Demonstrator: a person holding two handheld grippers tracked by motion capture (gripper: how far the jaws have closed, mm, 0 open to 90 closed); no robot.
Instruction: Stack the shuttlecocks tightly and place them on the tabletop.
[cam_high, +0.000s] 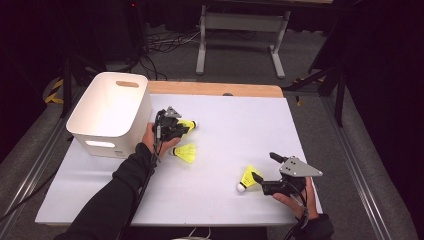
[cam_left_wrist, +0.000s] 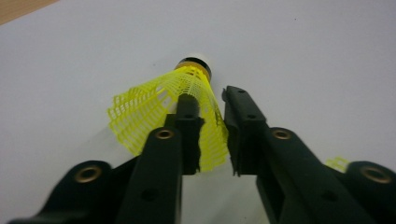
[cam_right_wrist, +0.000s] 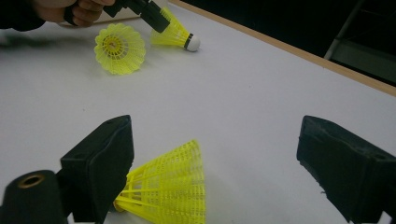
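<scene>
— three yellow shuttlecocks on the white table (cam_high: 225, 125). where's each?
— centre of the high view: left gripper (cam_high: 176, 128) pinches the first shuttlecock (cam_left_wrist: 187, 112) by its skirt; second shuttlecock (cam_high: 184, 152) lies just below it.
— and lower right?
— right gripper (cam_high: 264, 172), jaws spread wide, third shuttlecock (cam_right_wrist: 173, 186) lying between them. white bin (cam_high: 111, 112) upper left.

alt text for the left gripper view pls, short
The left gripper has its two black fingers pinching one side of the yellow mesh skirt of a shuttlecock: one finger sits inside the skirt, the other outside it. The shuttlecock lies on the white table with its cork end pointing away from the camera.
</scene>
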